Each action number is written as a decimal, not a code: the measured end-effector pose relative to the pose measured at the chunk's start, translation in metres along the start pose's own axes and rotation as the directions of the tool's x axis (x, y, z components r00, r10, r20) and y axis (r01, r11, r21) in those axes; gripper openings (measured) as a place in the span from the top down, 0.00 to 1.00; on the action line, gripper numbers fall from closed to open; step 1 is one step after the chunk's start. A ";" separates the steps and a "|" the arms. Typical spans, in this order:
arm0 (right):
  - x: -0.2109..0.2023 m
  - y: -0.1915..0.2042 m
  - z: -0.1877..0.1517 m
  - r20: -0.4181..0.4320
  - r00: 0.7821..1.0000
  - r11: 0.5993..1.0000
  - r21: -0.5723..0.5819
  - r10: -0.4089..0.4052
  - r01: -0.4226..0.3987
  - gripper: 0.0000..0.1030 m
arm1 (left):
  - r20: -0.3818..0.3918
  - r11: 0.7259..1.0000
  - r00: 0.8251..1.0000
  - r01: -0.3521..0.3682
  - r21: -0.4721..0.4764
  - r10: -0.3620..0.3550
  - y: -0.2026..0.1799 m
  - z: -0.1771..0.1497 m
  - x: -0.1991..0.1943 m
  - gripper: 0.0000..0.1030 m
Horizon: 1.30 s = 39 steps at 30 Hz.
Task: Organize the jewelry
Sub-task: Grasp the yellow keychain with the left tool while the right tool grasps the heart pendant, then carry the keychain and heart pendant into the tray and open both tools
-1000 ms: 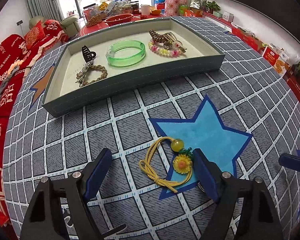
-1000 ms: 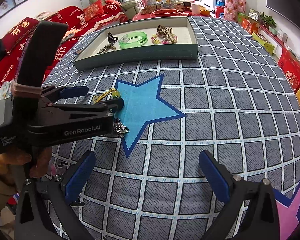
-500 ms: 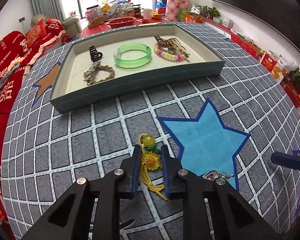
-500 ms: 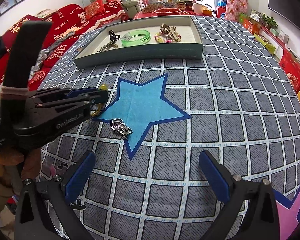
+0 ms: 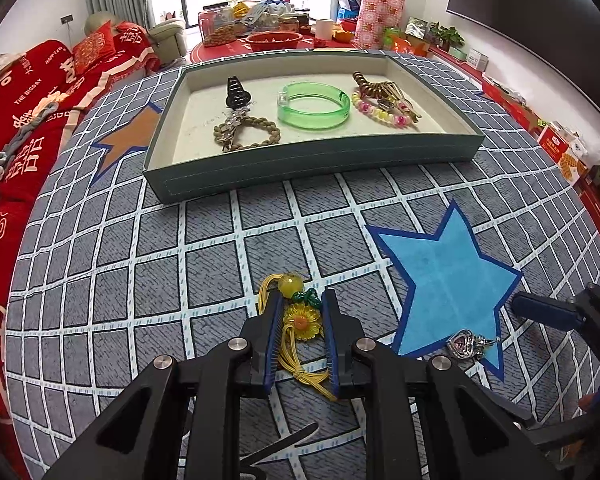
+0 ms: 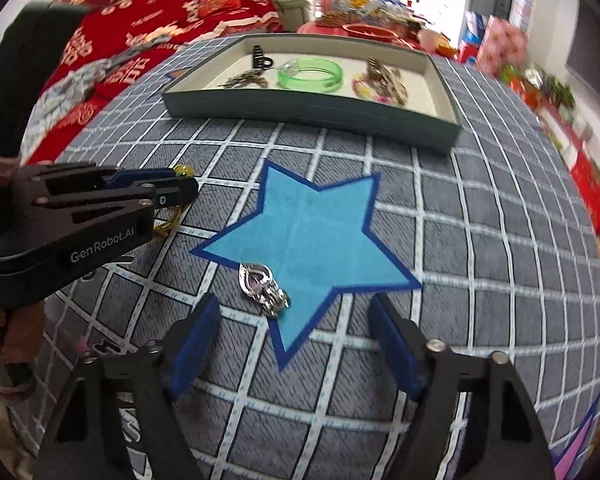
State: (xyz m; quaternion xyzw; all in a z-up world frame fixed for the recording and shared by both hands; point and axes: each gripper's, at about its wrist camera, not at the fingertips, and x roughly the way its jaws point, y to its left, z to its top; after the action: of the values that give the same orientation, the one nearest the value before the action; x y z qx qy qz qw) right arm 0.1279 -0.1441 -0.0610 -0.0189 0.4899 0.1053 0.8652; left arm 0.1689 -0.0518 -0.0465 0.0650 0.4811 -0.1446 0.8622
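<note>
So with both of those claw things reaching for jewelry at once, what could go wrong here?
The left gripper pinches only the sunflower hair tie at its charm; its loose yellow cord could snag or slip out when lifted. The right gripper is closing with the silver charm ahead of its pads, not between them, so it may miss or push the charm away.

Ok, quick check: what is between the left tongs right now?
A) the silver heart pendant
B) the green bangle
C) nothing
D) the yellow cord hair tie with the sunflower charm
D: the left tongs are closed on the yellow sunflower hair tie, while the green bangle lies in the tray and the silver heart pendant sits on the blue star.
</note>
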 end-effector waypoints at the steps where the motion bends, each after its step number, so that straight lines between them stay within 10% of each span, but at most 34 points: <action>1: 0.001 0.003 0.001 0.003 1.000 1.000 -0.016 -0.001 0.001 0.28 | 0.000 1.000 1.000 0.000 -0.002 0.000 0.001 0.000 0.000 0.68; 13: 0.005 0.018 0.006 0.011 1.000 0.996 -0.088 -0.002 0.003 0.43 | 0.000 1.000 1.000 0.000 -0.011 0.000 0.004 0.001 0.001 0.68; 22: 0.004 0.023 0.009 -0.001 1.000 0.997 -0.072 0.010 -0.010 0.82 | 0.001 1.000 1.000 0.000 -0.012 0.000 0.004 0.000 0.000 0.68; 39: -0.019 -0.042 -0.002 0.031 0.994 0.968 0.227 0.107 -0.111 0.81 | 0.023 1.000 1.000 0.014 -0.007 -0.014 0.006 -0.008 -0.010 0.68</action>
State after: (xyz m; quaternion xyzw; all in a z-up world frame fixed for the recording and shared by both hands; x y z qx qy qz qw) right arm 0.1247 -0.1881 -0.0488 0.1085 0.4912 0.0961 0.8589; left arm 0.1598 -0.0423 -0.0423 0.0570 0.4722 -0.1499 0.8668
